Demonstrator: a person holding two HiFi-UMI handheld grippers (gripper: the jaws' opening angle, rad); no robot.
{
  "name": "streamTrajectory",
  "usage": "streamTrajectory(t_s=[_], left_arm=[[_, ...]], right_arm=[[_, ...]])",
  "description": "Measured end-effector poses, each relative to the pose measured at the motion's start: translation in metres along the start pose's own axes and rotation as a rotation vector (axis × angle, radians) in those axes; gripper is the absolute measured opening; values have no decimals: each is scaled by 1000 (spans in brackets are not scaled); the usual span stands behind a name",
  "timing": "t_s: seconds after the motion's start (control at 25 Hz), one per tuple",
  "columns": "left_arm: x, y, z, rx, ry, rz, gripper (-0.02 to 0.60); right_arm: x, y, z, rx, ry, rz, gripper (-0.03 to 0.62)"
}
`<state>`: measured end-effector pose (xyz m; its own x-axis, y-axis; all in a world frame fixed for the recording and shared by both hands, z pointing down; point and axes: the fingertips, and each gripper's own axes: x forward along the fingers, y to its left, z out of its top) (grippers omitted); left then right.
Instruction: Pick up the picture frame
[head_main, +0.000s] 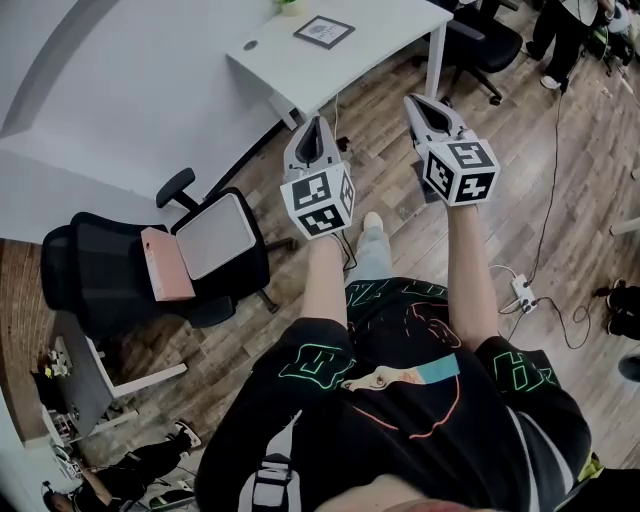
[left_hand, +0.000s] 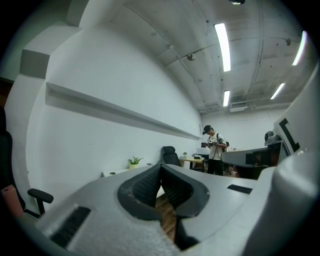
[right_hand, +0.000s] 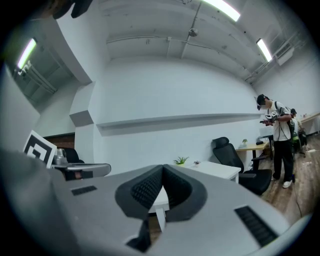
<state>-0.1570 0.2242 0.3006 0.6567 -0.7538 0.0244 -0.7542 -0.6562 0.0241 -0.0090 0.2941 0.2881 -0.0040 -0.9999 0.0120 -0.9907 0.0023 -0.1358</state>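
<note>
The picture frame (head_main: 324, 31), dark-edged with a pale print, lies flat on the white table (head_main: 370, 45) at the far end of the head view. My left gripper (head_main: 317, 122) is held level over the wooden floor, short of the table's near corner, with its jaws pressed together and nothing between them (left_hand: 161, 168). My right gripper (head_main: 411, 100) is beside it, a little further forward near the table's front edge, its jaws also shut and empty (right_hand: 162, 168). Neither gripper view shows the frame clearly.
A small potted plant (head_main: 290, 6) stands on the table behind the frame. A black office chair (head_main: 150, 265) with a grey pad and a pink box stands at the left. Another black chair (head_main: 485, 40) and a standing person (right_hand: 277, 145) are beyond the table. Cables and a power strip (head_main: 524, 292) lie at the right.
</note>
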Motion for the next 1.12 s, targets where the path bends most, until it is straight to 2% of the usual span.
streamTrajectory(t_s=[0.36,0.76,0.88,1.12], left_arm=[[35,25,-1,-17,-6,21,5],[95,50,-16,-50,37,21,5],[114,67,-15,-56,49,30,5],[149,103,-18,-78,69,70,4]], right_arm=[[48,-2,-1,-9,14,24,5],[111,-23,-17,7,75,15,5],[134,-30,-15,17,84,-6,5],[182,-34,-21,14,120,6,5]])
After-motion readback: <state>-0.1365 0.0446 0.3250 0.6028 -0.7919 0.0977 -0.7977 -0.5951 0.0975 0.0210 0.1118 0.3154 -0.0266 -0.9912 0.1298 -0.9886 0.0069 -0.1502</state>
